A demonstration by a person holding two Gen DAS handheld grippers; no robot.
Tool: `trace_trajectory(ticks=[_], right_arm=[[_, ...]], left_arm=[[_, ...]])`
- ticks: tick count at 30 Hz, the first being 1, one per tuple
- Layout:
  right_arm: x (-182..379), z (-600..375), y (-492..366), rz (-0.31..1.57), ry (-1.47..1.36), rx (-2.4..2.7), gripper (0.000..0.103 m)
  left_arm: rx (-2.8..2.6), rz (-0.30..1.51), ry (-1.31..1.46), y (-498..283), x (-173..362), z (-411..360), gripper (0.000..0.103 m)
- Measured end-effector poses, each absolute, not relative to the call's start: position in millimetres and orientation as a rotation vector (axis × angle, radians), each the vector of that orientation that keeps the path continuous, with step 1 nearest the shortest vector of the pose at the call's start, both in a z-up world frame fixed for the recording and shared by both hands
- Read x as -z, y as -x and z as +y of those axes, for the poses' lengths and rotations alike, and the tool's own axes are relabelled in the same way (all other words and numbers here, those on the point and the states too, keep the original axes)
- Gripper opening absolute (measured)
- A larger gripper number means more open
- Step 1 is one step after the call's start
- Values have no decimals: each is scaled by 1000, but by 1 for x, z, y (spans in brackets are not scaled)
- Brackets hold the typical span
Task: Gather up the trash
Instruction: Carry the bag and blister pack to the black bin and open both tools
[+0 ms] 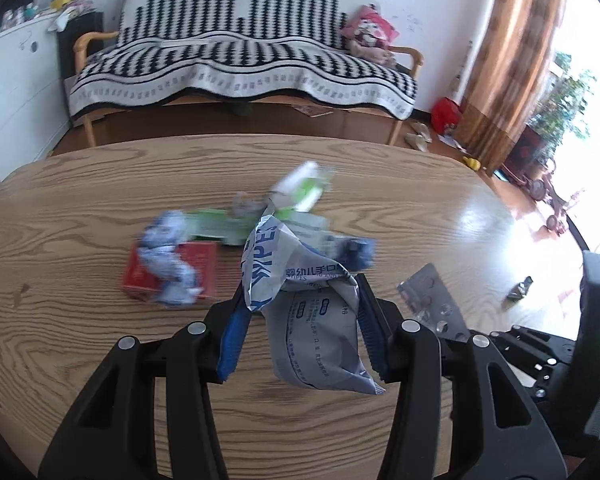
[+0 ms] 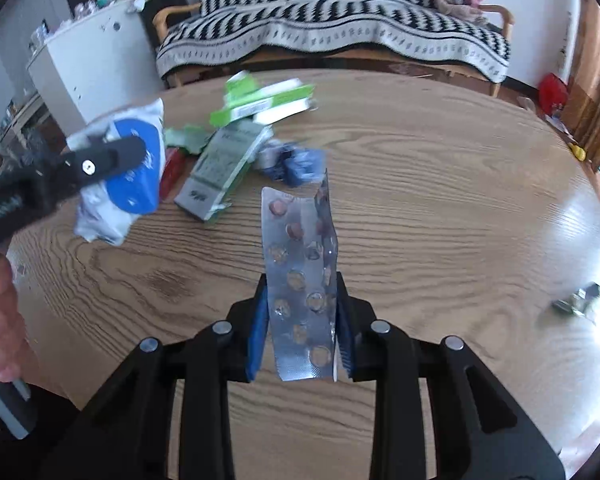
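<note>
Left wrist view: left tongs point(image 1: 300, 312) clamped on a crumpled wipes packet point(image 1: 300, 280), lifted above the table point(image 1: 80, 200). A red box point(image 1: 180, 272), green cartons point(image 1: 260, 224) and blue wrappers lie behind, uncollected.

Right wrist view: right tongs point(image 2: 302, 320) pinch a folded blister pack point(image 2: 300, 272) off the table. No bin in view; 2 items picked, most trash left, I judge.

Striped sofa point(image 1: 240, 60); brown curtain point(image 1: 512, 60)
</note>
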State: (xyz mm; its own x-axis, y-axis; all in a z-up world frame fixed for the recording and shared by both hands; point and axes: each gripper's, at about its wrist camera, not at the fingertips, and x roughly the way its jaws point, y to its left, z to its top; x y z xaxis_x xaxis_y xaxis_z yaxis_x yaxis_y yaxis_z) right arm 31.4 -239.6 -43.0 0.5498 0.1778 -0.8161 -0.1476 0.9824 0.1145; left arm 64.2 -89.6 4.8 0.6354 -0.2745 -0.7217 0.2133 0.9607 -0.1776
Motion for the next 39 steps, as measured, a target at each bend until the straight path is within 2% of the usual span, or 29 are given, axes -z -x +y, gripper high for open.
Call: trace_trajectory(ticks=[13,22,31,39], right_arm=[[21,-453,77,848,-267,128,30],[53,-599,180,822,-457,417,30],[113,-668,239,915,-605,514,30],[146,-680,235,1010,-667,506,30]], left_arm=[[584,806,-45,-9,-10,-261,49],[874,783,-143,70,3,-387,49],[1017,810,-228,117,35,-467,49],[1038,843,-269,121,56,-501,49]])
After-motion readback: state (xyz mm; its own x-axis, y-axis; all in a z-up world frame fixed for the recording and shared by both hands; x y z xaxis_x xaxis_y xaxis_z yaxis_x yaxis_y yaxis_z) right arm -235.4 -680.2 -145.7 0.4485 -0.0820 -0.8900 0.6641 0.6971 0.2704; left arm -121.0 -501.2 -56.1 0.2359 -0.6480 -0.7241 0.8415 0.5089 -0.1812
